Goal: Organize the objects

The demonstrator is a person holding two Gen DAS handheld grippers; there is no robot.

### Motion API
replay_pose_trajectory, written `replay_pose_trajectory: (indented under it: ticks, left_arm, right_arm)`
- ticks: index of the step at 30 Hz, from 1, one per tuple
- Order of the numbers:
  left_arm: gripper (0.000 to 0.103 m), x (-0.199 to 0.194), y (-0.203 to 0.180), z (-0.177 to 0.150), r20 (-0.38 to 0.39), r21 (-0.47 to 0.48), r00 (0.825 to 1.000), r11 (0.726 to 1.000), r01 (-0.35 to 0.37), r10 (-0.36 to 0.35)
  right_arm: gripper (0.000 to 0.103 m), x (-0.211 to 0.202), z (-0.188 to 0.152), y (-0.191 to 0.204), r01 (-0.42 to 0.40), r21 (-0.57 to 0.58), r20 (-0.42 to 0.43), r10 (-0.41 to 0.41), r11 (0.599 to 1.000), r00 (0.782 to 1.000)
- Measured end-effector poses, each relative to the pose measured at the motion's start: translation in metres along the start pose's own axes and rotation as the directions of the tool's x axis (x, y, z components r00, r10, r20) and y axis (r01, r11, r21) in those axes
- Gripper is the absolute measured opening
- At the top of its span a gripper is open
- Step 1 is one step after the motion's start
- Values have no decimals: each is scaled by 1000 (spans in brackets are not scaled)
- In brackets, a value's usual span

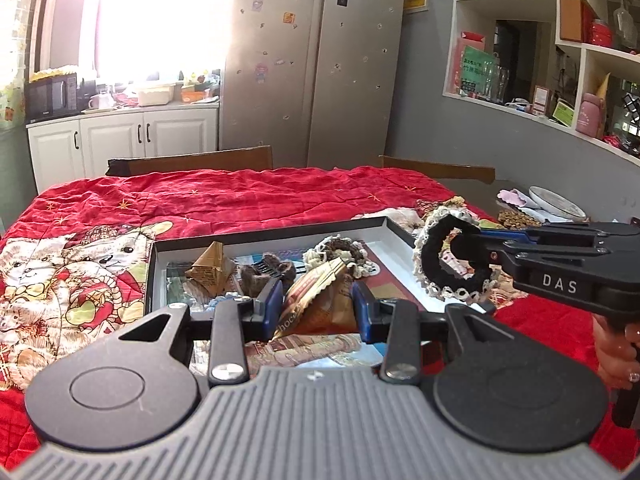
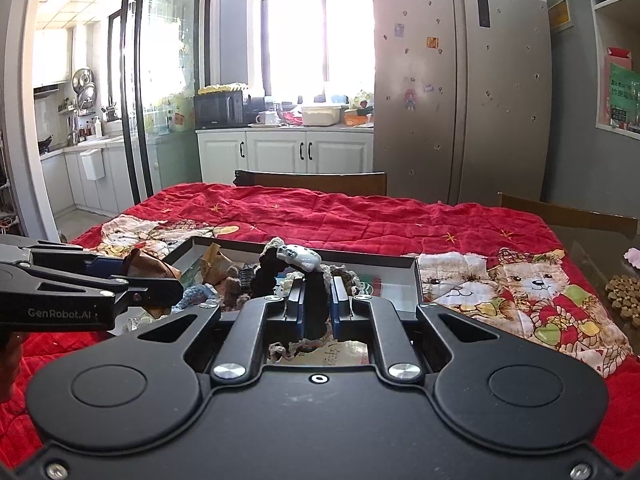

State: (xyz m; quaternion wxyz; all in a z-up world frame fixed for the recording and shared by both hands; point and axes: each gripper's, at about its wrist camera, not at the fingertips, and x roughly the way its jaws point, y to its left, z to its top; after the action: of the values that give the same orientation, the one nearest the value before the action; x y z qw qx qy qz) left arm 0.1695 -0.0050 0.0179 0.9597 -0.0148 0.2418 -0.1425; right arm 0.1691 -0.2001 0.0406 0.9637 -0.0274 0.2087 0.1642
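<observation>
A shallow open box (image 1: 276, 236) lies on the red quilt. It holds a gold pyramid packet (image 1: 210, 268), a brown hair clip (image 1: 264, 276) and a cream lace scrunchie (image 1: 340, 254). My left gripper (image 1: 316, 304) is shut on a brown chocolate packet (image 1: 320, 300) above the box; it shows in the right wrist view (image 2: 150, 270) too. My right gripper (image 2: 318, 304) is shut on a black lace-edged scrunchie (image 2: 272, 270), held over the box's right side. The scrunchie (image 1: 444, 264) and right gripper (image 1: 480, 244) show in the left wrist view.
The box (image 2: 400, 262) sits mid-table on a red quilt (image 1: 240, 196) with bear prints. A plate (image 1: 556, 202), a woven coaster (image 1: 516, 218) and loose lace items lie at the table's right edge. Two wooden chairs (image 1: 192, 162) stand behind the table.
</observation>
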Motion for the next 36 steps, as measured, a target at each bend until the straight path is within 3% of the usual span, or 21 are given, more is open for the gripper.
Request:
replay_pose_trajectory:
  ticks: [22, 36]
  left_arm:
    - [41, 60, 18, -6, -78, -27, 995, 998, -63, 61]
    - [41, 79, 18, -15, -120, -5, 990, 998, -69, 68]
  right_arm:
    - [12, 80, -16, -16, 50, 62, -106, -43, 997, 993]
    - [12, 100, -30, -25, 61, 98, -145, -46, 993, 988]
